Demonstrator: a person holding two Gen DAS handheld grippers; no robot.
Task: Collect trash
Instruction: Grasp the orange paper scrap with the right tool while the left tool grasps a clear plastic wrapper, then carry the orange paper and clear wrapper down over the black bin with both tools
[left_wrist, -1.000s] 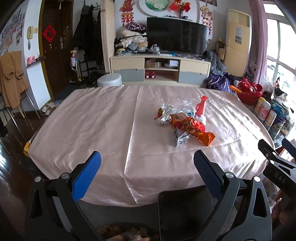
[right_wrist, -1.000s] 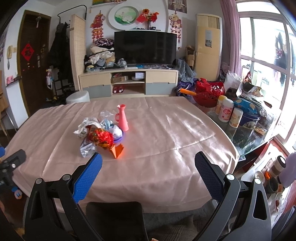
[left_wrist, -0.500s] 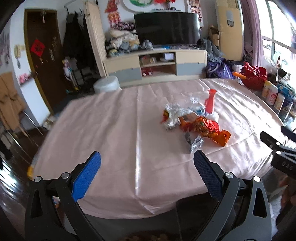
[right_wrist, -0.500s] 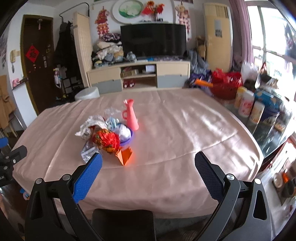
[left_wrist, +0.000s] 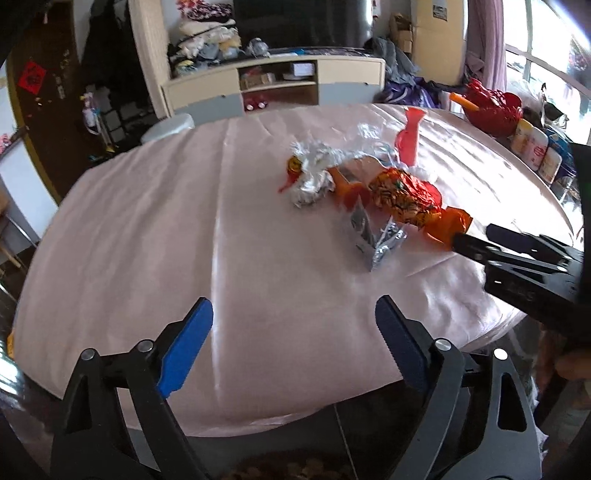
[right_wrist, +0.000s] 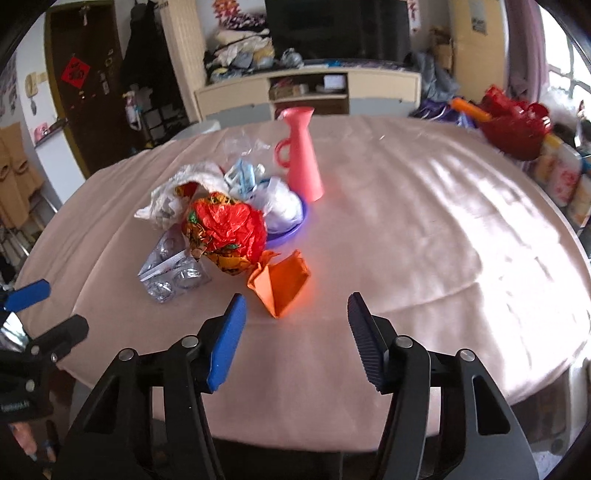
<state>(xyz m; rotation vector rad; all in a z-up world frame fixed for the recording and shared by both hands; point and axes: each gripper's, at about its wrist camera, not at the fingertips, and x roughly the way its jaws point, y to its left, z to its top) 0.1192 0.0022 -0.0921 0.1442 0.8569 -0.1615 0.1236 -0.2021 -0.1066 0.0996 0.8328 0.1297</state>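
A trash pile lies mid-table on the pink tablecloth (right_wrist: 424, 229): a crumpled red-orange wrapper (right_wrist: 225, 232), folded orange paper (right_wrist: 282, 284), a silver blister pack (right_wrist: 171, 273), white crumpled plastic (right_wrist: 177, 192) and a purple plate (right_wrist: 291, 230) of bags. My right gripper (right_wrist: 295, 299) is closing. The orange paper's near corner sits at its fingertips, and the pads are not pressing it. My left gripper (left_wrist: 291, 306) is closing slightly over bare cloth, short of the silver pack (left_wrist: 380, 240). The left wrist view shows the right gripper (left_wrist: 476, 236) by the orange paper (left_wrist: 448, 225).
A pink vase (right_wrist: 301, 155) stands behind the pile. A red basket (right_wrist: 517, 129) and several jars (right_wrist: 565, 177) crowd the table's right edge. Beyond the table are a grey stool (left_wrist: 168, 127) and a TV cabinet (right_wrist: 306, 92). The left gripper (right_wrist: 61, 306) shows at the left.
Both grippers have come down and forward toward the trash pile, which now looks larger. Both pairs of jaws have narrowed, the right pair much more.
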